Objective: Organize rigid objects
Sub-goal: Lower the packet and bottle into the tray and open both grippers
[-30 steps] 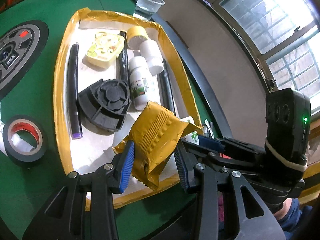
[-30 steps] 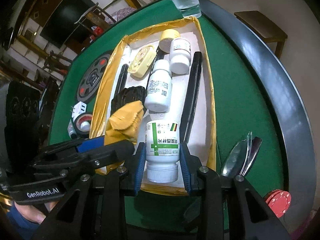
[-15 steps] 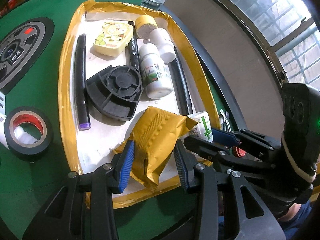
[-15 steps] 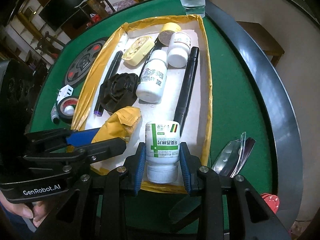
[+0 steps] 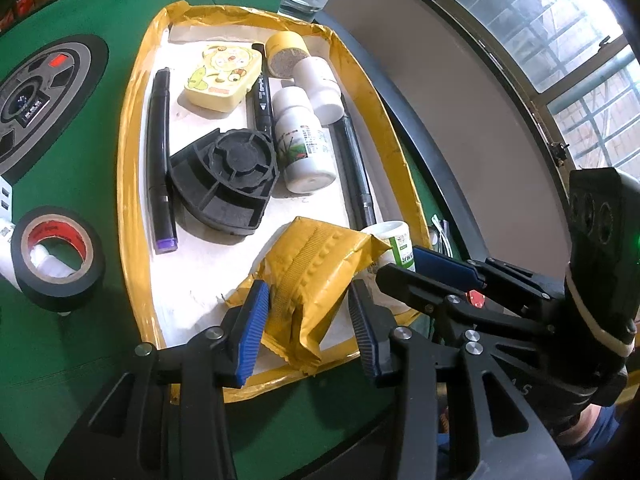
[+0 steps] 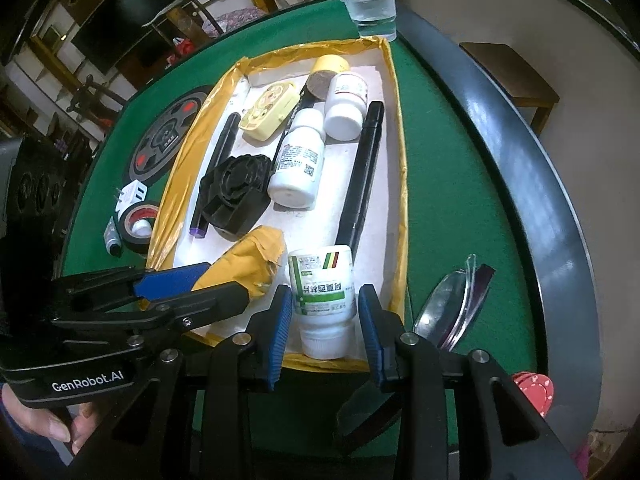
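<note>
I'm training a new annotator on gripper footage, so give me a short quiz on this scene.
1. True or false: the clear cup stands inside the yellow-rimmed tray.
2. What is clamped between the left gripper's pads? A) black tape roll B) yellow packet C) purple-tipped marker
3. Fill in: the right gripper is closed on a white, green-labelled ____.

Key: 1 false, it stands on the green table beyond the tray's far end; 2 B; 3 bottle.
</note>
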`<state>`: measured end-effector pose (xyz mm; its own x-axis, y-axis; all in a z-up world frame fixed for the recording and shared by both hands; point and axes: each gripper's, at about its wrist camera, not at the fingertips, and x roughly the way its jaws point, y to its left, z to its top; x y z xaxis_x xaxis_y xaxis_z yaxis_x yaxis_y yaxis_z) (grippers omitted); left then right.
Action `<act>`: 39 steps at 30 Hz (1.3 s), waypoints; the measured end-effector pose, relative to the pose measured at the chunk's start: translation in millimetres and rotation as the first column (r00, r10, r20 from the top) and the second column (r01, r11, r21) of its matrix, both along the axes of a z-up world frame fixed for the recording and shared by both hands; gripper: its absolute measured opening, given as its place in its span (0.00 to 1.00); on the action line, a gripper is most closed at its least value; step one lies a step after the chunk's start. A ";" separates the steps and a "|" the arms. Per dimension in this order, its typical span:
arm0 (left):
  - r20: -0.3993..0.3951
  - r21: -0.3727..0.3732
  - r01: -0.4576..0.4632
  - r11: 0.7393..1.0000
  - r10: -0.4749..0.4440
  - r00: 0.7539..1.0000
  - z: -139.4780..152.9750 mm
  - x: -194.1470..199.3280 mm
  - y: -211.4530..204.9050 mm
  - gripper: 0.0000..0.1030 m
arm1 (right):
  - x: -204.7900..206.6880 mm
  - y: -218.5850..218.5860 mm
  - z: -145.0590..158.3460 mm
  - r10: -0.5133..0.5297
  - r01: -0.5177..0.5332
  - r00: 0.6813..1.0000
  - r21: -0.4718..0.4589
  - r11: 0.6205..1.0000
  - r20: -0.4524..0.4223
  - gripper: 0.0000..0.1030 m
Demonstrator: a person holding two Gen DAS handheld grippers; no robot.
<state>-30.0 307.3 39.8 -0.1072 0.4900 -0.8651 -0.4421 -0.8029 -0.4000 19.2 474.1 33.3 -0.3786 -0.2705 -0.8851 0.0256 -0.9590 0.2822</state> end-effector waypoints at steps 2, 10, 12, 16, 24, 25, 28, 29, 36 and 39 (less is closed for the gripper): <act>-0.011 0.001 0.003 1.000 -0.003 1.000 1.6 1.6 1.6 0.37 | 0.8 0.7 2.5 -0.008 0.008 1.000 0.002 1.000 -0.007 0.30; -0.045 -0.009 0.020 1.000 -0.020 0.999 7.1 6.5 8.8 0.37 | 5.2 1.9 12.3 -0.028 0.028 0.999 0.014 1.000 -0.039 0.30; -0.041 -0.020 0.020 1.000 -0.021 0.999 4.5 5.8 7.1 0.37 | 6.1 1.9 12.5 -0.031 0.031 0.999 0.020 0.999 -0.041 0.30; -0.040 -0.058 0.019 0.998 -0.021 0.999 -0.1 6.3 4.4 0.37 | 8.2 0.9 16.8 -0.034 0.035 0.998 0.011 0.999 -0.055 0.30; -0.090 0.071 0.022 0.997 -0.016 0.996 35.8 12.9 -20.9 0.37 | 7.1 -5.9 33.0 -0.048 0.048 0.994 -0.003 0.999 -0.099 0.30; -0.097 0.076 0.014 0.997 -0.006 0.995 38.9 12.7 -25.5 0.38 | 6.8 -8.1 33.9 -0.047 0.047 0.994 -0.004 0.999 -0.102 0.31; -0.104 0.093 -0.012 0.996 0.022 0.994 46.3 12.0 -42.4 0.38 | 6.1 -17.9 35.6 -0.034 0.034 0.994 -0.006 0.999 -0.104 0.32; -0.105 0.097 -0.022 0.995 0.032 0.994 47.9 10.8 -44.5 0.38 | 6.3 -23.3 36.7 -0.026 0.026 0.994 -0.005 1.000 -0.106 0.32; -0.121 0.129 -0.108 0.986 0.124 0.985 55.6 12.8 -94.2 0.38 | 9.1 -52.6 38.8 0.013 -0.013 0.994 -0.001 1.000 -0.107 0.33; -0.098 0.148 -0.196 0.969 0.211 0.972 53.4 9.2 -131.8 0.38 | 11.8 -63.2 39.1 0.022 -0.022 0.994 0.002 1.000 -0.105 0.34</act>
